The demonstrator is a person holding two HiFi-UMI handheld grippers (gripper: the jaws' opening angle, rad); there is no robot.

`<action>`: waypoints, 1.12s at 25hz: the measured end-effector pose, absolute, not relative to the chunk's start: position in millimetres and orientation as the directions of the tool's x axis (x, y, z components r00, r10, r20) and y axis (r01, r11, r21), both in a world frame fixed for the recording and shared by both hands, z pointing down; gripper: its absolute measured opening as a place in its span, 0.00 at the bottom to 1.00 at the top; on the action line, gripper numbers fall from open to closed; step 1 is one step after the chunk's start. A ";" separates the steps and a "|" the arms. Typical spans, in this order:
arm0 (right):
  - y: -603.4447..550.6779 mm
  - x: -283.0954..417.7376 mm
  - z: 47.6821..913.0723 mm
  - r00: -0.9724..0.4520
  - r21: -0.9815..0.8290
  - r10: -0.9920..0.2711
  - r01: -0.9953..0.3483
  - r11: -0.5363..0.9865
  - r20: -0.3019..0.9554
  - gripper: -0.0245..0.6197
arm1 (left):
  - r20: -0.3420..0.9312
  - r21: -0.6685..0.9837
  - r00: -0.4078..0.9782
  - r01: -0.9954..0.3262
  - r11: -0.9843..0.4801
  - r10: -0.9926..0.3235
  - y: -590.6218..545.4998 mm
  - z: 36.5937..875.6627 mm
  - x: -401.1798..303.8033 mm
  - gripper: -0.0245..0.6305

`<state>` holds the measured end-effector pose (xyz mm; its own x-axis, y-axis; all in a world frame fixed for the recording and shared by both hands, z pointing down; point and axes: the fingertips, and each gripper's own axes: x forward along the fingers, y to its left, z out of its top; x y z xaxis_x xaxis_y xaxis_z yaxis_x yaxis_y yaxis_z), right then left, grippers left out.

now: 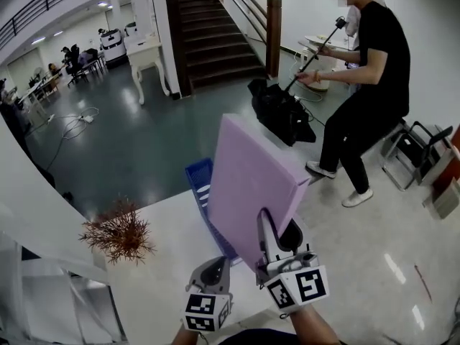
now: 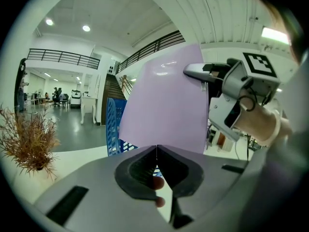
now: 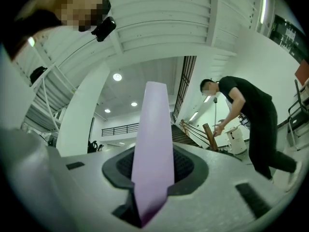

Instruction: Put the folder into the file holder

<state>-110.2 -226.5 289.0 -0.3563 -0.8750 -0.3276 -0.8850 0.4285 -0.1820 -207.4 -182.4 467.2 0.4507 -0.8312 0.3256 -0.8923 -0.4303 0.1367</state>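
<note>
Right gripper point(image 1: 277, 237) low in head view: jaws clamped on the lower edge of the lilac folder point(image 1: 251, 175), which the right gripper view shows edge-on between them. Folder held aloft and tilted, above the bench point(image 1: 169, 218), covering most of the blue file holder point(image 1: 199, 182) behind it. Cannot tell if any corner sits over the holder's slot. Left gripper point(image 1: 213, 266) just beside the right one, on its left: jaws pressed together, nothing in them, clear of the folder. Holder stands upright on the white bench. Dried reddish plant point(image 1: 118, 234) well left of it. Person in black point(image 1: 374, 70) seated beyond.
</note>
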 end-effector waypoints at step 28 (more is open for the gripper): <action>-275.5 -157.3 319.6 -0.426 -0.067 -0.846 -0.881 0.469 -0.322 0.24 | 0.358 0.131 0.356 -0.935 -0.331 -0.863 -221.9 484.5 -245.7 0.04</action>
